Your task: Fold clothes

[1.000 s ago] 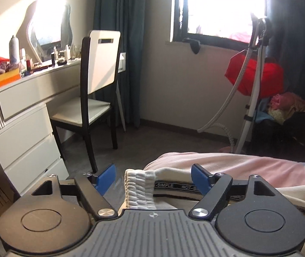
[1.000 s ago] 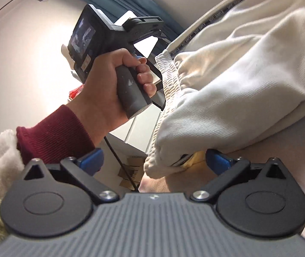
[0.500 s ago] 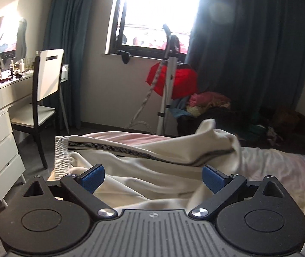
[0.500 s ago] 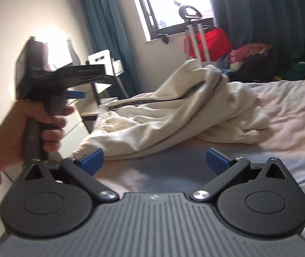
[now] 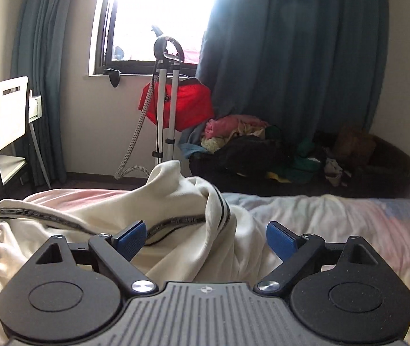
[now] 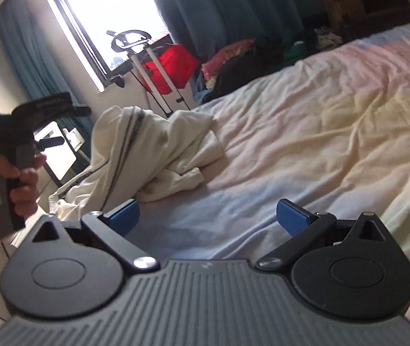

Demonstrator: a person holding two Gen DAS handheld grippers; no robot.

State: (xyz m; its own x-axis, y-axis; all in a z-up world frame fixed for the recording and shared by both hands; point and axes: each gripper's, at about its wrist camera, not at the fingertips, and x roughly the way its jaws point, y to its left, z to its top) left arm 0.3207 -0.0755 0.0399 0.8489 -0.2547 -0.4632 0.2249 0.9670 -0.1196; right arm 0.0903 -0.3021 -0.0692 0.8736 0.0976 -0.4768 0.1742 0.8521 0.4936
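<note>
A crumpled cream cotton garment with a dark printed stripe [image 5: 176,201] lies heaped on the pale pink-and-cream bed sheet [image 6: 320,121]. The left claw [image 5: 206,238] hangs released just above its folds, gripping nothing. The right claw [image 6: 207,216] is also spread wide, over bare sheet beside the heap.

Both wrist views share cream garment [image 5: 95,225], window [image 6: 112,20].

Trim tape on cream trousers [image 5: 95,222]: printed lettering, too small to read.
Left gripper [image 6: 46,106] top: pale marking, blurred, unreadable.
Other text: none legible.
</note>
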